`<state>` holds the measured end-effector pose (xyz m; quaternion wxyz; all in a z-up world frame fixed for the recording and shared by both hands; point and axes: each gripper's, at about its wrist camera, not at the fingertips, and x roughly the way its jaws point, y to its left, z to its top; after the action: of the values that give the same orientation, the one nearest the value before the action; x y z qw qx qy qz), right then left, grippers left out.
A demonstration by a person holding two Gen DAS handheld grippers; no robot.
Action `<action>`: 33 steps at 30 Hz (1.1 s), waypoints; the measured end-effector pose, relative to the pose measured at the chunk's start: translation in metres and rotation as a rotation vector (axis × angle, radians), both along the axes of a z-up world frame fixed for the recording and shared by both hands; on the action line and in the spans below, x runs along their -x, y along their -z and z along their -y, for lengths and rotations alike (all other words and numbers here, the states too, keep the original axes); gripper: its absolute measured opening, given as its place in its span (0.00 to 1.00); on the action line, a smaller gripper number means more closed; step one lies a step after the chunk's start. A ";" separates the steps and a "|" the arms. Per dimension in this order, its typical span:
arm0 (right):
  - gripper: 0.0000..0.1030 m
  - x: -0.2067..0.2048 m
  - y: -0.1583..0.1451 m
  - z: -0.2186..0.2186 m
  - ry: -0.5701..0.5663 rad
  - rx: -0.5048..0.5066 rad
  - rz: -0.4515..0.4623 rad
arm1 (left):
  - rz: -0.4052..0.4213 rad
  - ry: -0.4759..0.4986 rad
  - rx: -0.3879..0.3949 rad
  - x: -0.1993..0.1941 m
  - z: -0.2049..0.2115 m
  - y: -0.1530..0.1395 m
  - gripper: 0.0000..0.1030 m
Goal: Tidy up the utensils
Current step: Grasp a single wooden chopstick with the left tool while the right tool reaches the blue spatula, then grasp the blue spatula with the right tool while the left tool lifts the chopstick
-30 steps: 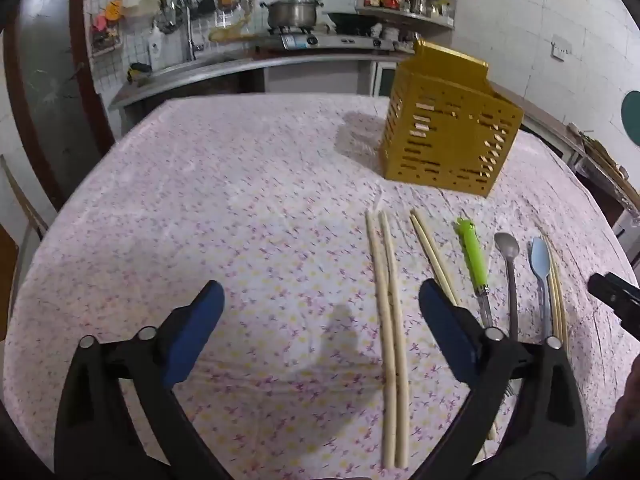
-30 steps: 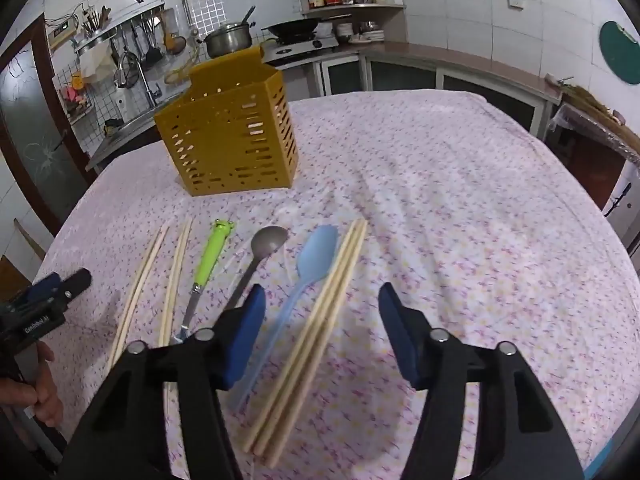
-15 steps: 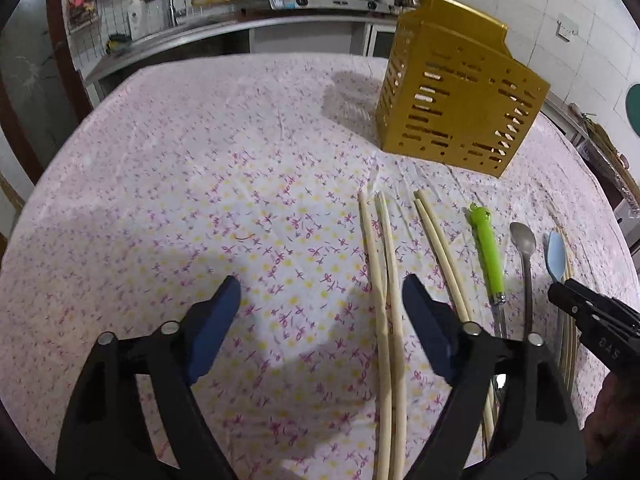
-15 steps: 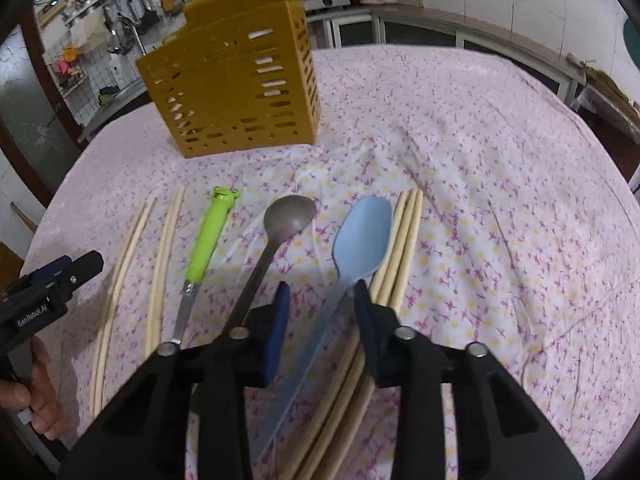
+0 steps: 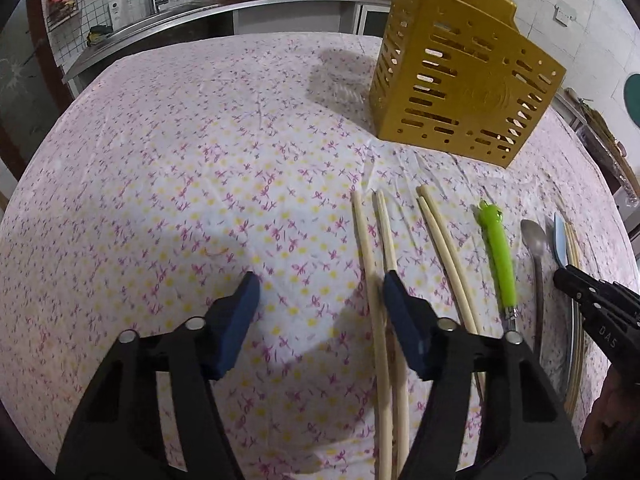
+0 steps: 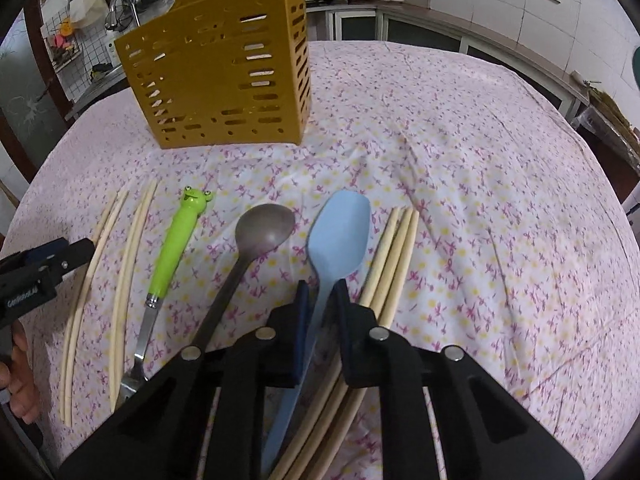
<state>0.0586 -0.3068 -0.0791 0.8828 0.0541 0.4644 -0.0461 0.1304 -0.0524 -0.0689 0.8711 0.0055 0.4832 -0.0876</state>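
Note:
A yellow slotted utensil holder (image 5: 460, 92) (image 6: 224, 80) stands upright on the flowered tablecloth. In front of it lie two pairs of pale chopsticks (image 5: 368, 240), a green frog-handled utensil (image 6: 172, 256), a grey spoon (image 6: 264, 228), a blue spoon (image 6: 340, 232) and a bundle of chopsticks (image 6: 396, 248). My left gripper (image 5: 320, 296) is low over the leftmost pair with its jaws closing. One stick lies between them and the other runs under the right finger; the pads touch neither. My right gripper (image 6: 322, 296) is closing, its pads against the blue spoon's handle, and the spoon lies on the cloth.
The table (image 6: 500, 200) stretches bare to the right of the utensils and to the left of the chopsticks (image 5: 160, 180). A kitchen counter with a sink (image 5: 152, 4) and a stove runs behind the table. A person's hand shows at the frame edge (image 6: 20, 380).
Both grippers have come forward and down toward the utensils. The left jaws have narrowed over the leftmost chopsticks. The right jaws have closed from wide onto the blue spoon's handle.

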 end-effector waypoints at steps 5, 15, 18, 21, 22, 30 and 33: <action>0.14 -0.006 -0.001 0.005 -0.011 -0.011 0.004 | -0.007 0.009 -0.046 -0.016 0.011 0.001 0.49; 0.13 -0.011 0.001 0.001 -0.021 0.008 0.015 | -0.009 -0.006 -0.102 -0.034 0.026 0.003 0.25; 0.12 -0.015 0.001 0.002 -0.023 -0.001 0.016 | 0.015 0.001 -0.124 -0.037 0.029 0.002 0.18; 0.10 -0.018 0.001 0.004 -0.024 -0.007 0.015 | 0.015 -0.006 -0.106 -0.041 0.026 0.001 0.06; 0.10 -0.019 0.000 0.005 -0.026 -0.010 0.015 | 0.007 -0.014 -0.075 -0.042 0.022 -0.001 0.04; 0.07 -0.019 -0.003 0.024 -0.019 -0.104 0.031 | 0.025 -0.029 0.029 -0.037 0.006 -0.021 0.04; 0.07 -0.018 -0.009 0.029 -0.021 -0.119 0.056 | 0.033 -0.029 0.039 -0.035 0.004 -0.025 0.04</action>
<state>0.0769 -0.3354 -0.0697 0.8910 0.1030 0.4420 -0.0078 0.1649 -0.0568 -0.0434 0.8801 -0.0169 0.4670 -0.0840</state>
